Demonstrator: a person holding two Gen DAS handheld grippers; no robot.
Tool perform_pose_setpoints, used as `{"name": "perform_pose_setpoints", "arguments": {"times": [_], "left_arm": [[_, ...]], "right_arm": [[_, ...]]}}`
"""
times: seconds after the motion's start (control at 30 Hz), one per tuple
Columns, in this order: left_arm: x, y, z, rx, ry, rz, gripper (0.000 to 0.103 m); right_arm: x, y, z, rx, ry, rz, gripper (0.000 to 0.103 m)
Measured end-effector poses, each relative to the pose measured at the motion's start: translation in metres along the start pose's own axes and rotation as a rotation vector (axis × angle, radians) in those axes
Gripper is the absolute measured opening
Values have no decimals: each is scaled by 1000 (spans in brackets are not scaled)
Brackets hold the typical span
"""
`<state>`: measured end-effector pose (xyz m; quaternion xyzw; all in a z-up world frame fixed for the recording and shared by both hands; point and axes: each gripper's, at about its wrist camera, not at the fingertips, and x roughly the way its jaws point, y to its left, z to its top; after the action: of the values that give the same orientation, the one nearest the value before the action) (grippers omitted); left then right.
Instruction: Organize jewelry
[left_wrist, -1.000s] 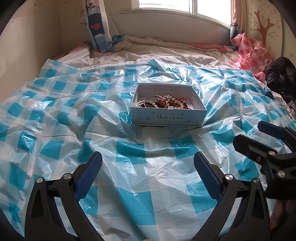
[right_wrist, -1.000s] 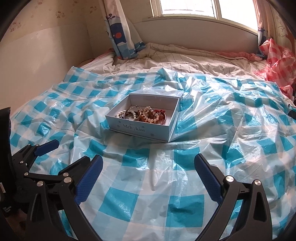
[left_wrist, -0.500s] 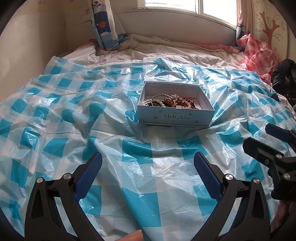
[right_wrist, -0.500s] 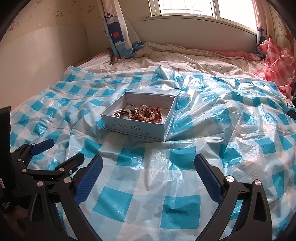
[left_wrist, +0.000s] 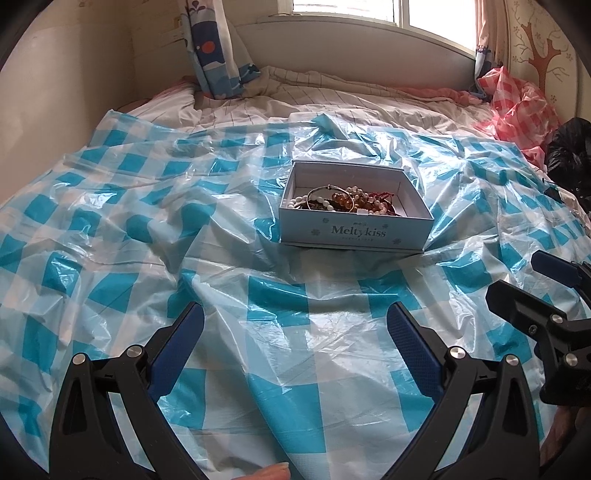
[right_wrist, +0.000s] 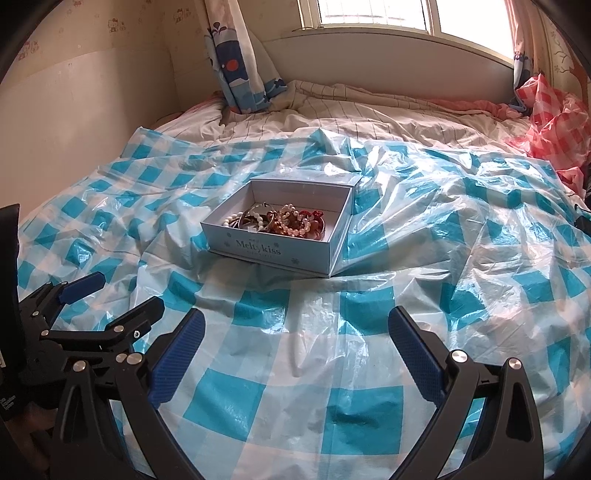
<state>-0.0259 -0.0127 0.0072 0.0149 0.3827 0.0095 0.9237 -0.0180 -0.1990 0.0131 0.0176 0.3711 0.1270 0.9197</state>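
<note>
My left gripper (left_wrist: 295, 328) was held with its two blue-padded fingers (left_wrist: 177, 347) spread wide apart and nothing between them. It hovered over the blue-and-white checked plastic sheet (left_wrist: 147, 229) without any visible contact. My right gripper (right_wrist: 295, 332) was in the same condition: fingers wide apart, nothing gripped, above the same sheet. In the right wrist view, the left gripper appeared at the lower left edge; in the left wrist view, the right gripper appeared at the right edge. The two tools were side by side and near each other.

The open box (left_wrist: 354, 218), pale blue and printed "Meltykiss" on its front wall, lay on the sheet ahead of both grippers and well apart from them. From the left gripper it sat forward and slightly to the right of centre. From the right gripper it sat forward and slightly to the left, turned so that one corner pointed toward me.

Inside the box lay a tangled heap of jewelry (left_wrist: 347, 203): a white bead bracelet (right_wrist: 243, 221), a thin metal bangle, amber-coloured beads and a red piece. The items overlapped, so I could not tell them apart individually.

Beyond the box, a striped bedsheet (right_wrist: 369, 110) reached to the wall under a window (right_wrist: 369, 14). A blue patterned curtain (right_wrist: 236, 62) hung at the left and a crumpled red checked sheet (right_wrist: 554, 122) lay at the far right.
</note>
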Motion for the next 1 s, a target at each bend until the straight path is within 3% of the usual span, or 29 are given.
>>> {"name": "perform_pose_setpoints", "arguments": {"times": [1.0], "left_arm": [[9, -2, 1, -20, 46, 27, 95]], "right_arm": [[1, 0, 0, -2, 2, -1, 95]]}}
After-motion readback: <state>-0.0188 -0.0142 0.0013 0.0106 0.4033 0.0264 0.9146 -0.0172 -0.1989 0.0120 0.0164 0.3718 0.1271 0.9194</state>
